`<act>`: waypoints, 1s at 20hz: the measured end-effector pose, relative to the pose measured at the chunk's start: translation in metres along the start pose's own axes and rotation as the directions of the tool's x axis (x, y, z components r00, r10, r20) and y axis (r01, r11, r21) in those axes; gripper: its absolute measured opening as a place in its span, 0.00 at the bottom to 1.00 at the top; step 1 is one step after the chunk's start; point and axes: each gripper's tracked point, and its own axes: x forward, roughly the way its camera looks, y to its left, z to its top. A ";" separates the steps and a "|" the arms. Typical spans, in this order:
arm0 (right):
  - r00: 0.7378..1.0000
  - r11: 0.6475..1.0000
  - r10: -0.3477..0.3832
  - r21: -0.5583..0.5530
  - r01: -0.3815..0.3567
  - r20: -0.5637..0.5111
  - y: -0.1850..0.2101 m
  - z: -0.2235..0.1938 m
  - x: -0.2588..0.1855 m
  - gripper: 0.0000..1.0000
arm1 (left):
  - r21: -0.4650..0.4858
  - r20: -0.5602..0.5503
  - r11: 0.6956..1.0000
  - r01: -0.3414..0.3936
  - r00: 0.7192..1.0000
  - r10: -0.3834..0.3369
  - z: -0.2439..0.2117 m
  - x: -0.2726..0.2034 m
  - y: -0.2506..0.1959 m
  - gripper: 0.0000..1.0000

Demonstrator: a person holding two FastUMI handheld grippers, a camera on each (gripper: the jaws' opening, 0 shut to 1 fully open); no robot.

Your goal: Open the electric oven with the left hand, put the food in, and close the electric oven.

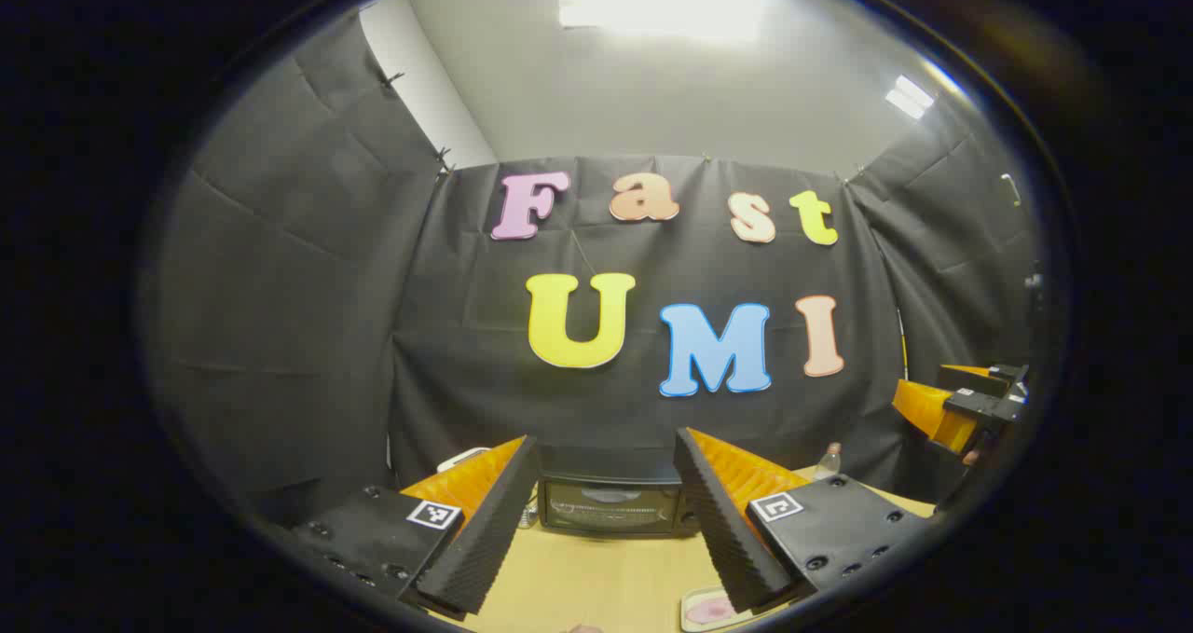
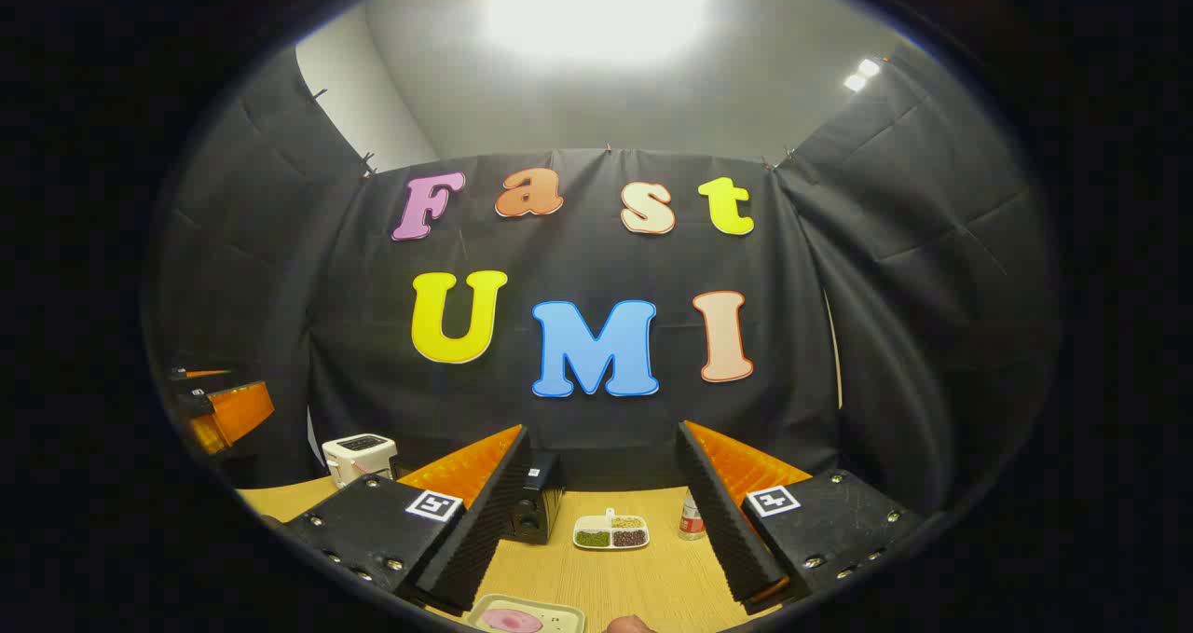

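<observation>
1. Left gripper (image 1: 606,521): held above the table (image 1: 596,577), fingers spread wide, gripping nothing.
2. Oven (image 1: 610,505): stood between those fingers at 12 o'clock, door closed, well apart from the tips.
3. Tray (image 1: 713,610) with pink food, likely meat: lay at 5 o'clock, beside the right finger.
4. Right gripper (image 2: 601,521): fingers wide, holding nothing; seen also at 3 o'clock in left gripper view (image 1: 951,409).
5. Divided dish (image 2: 611,530), bottle (image 2: 691,517) ahead; toaster (image 2: 359,456) at 10 o'clock; tray (image 2: 527,617) at 6 o'clock.
</observation>
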 end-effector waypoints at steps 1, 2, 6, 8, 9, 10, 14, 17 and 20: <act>1.000 1.000 -0.008 -0.003 0.008 -0.004 -0.003 -0.002 0.000 0.95 | -0.005 0.002 1.000 0.003 1.000 -0.003 0.001 0.000 -0.001 1.00; 1.000 1.000 -0.018 -0.002 0.018 -0.003 -0.006 -0.003 -0.001 0.95 | -0.010 0.002 1.000 0.010 1.000 -0.010 0.002 0.000 -0.004 1.00; 0.999 0.999 -0.043 0.020 0.044 -0.013 -0.016 -0.008 -0.008 0.95 | -0.019 -0.002 1.000 0.017 1.000 -0.017 0.005 0.009 -0.007 0.97; 0.998 0.998 -0.053 0.027 0.054 -0.013 -0.023 -0.008 -0.009 0.95 | -0.016 -0.002 1.000 0.018 1.000 -0.018 0.005 0.011 -0.010 1.00; 0.998 0.998 -0.061 0.028 0.061 -0.011 -0.028 -0.008 -0.010 0.95 | -0.012 -0.005 1.000 0.021 1.000 -0.021 0.005 0.012 -0.013 1.00; 0.998 0.998 -0.064 0.028 0.065 -0.009 -0.032 -0.007 -0.010 0.95 | -0.007 -0.007 1.000 0.022 1.000 -0.022 0.003 0.011 -0.016 0.97; 0.998 0.997 -0.067 0.038 0.067 -0.010 -0.042 -0.009 -0.010 0.95 | -0.004 -0.022 1.000 0.027 0.999 -0.027 -0.002 0.014 -0.029 1.00; 0.998 0.998 -0.058 0.025 0.058 -0.007 -0.048 -0.009 -0.008 0.95 | 0.004 -0.022 1.000 0.029 0.999 -0.029 -0.001 0.016 -0.038 0.97; 1.000 0.999 -0.026 0.024 0.026 0.001 -0.048 -0.007 -0.005 0.95 | 0.010 -0.029 1.000 0.028 0.999 -0.027 -0.003 0.020 -0.047 0.97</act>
